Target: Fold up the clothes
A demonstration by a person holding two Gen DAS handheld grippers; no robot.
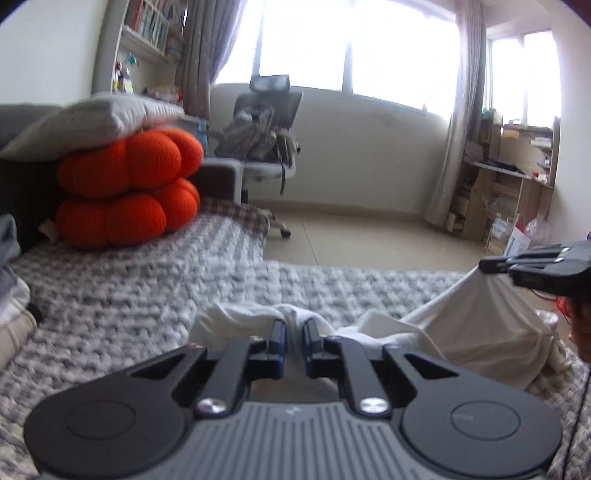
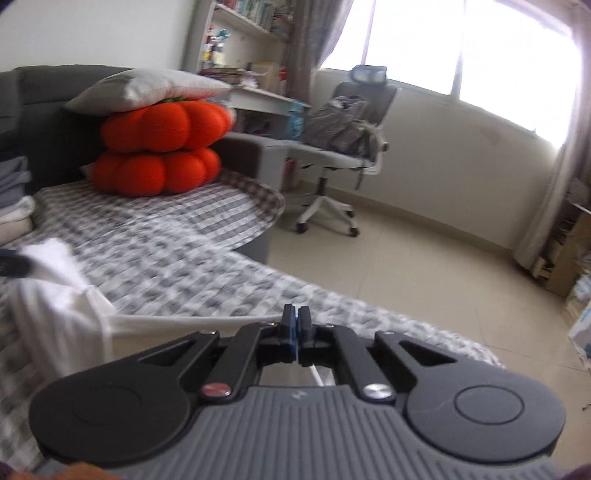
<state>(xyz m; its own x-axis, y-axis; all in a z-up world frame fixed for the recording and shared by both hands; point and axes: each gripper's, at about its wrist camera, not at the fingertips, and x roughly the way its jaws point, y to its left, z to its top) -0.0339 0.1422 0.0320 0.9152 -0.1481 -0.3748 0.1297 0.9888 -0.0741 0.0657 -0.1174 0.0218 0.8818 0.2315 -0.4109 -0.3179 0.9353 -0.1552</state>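
Left claw [image 1: 294, 334], nearest: blue-padded fingers [image 1: 277, 338] drawn close, a bunched fold of white garment [image 1: 461, 328] pinched between them. Cloth wads up just past the tips, low over the bed.

Right claw [image 2: 294, 317]: fingers pressed nearly together on a thin edge of the same white garment [image 2: 66, 314], which runs taut leftward from the tips. Seen from the left wrist camera, right claw [image 1: 487, 265] is raised at the far right edge, fabric hanging from it in a tent shape down to the bedcover.

Garment spans between both claws, partly lifted, partly resting on the grey-and-white checked bedcover [image 1: 129, 295].

Beyond, on the bed: two orange pumpkin cushions [image 1: 129, 184] stacked, a pale grey pillow [image 1: 96, 122] lying on top. Folded clothes pile [image 2: 14, 195] at the left edge of the bed.

Farther: beige tiled floor [image 2: 424, 258], white office chair [image 2: 343, 147] with bundled fabric on its seat.

Farthest: bookshelf [image 1: 147, 26], curtains, bright windows [image 1: 351, 44], blown out.
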